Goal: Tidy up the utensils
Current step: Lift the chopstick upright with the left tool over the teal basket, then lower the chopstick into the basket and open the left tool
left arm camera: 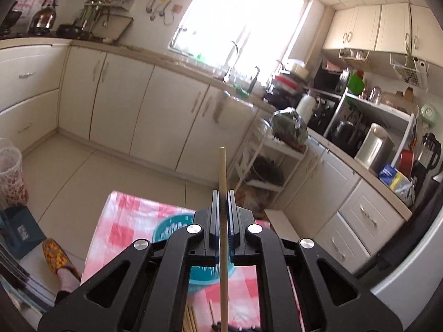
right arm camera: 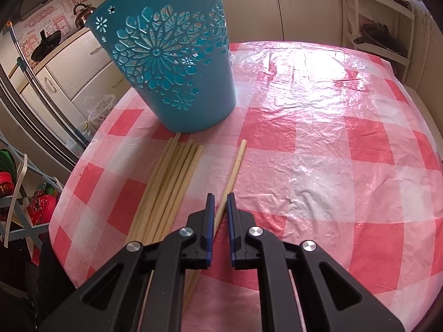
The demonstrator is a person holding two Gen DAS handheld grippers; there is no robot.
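**A:** Largest first: a counter [right arm camera: 346,144] under a red-and-white checked plastic cloth fills the right wrist view. What stands on it?

**B:** A teal cut-out basket [right arm camera: 177,63] at about 11 o'clock, upright, its rim cut off by the top edge. In the left wrist view the same basket [left arm camera: 171,228] sits at 6 o'clock, mostly hidden behind the tongs.

**A:** And the utensils?

**B:** A bundle of wooden chopsticks [right arm camera: 169,191] lies flat at 7 o'clock of the basket, the far tips near its base, the near ends hidden under the black frame. A single chopstick [right arm camera: 234,171] lies just beside the bundle, apart from it.

**A:** The right tongs [right arm camera: 220,197]?

**B:** Released, jaws slightly parted, straddling the single chopstick's near part; whether they touch it cannot be told.

**A:** The left tongs [left arm camera: 222,193]?

**B:** Clenched on one held chopstick [left arm camera: 223,166], lifted above the counter, pointing toward 12 o'clock over kitchen cabinets [left arm camera: 116,105]. Its lower end runs out of frame.
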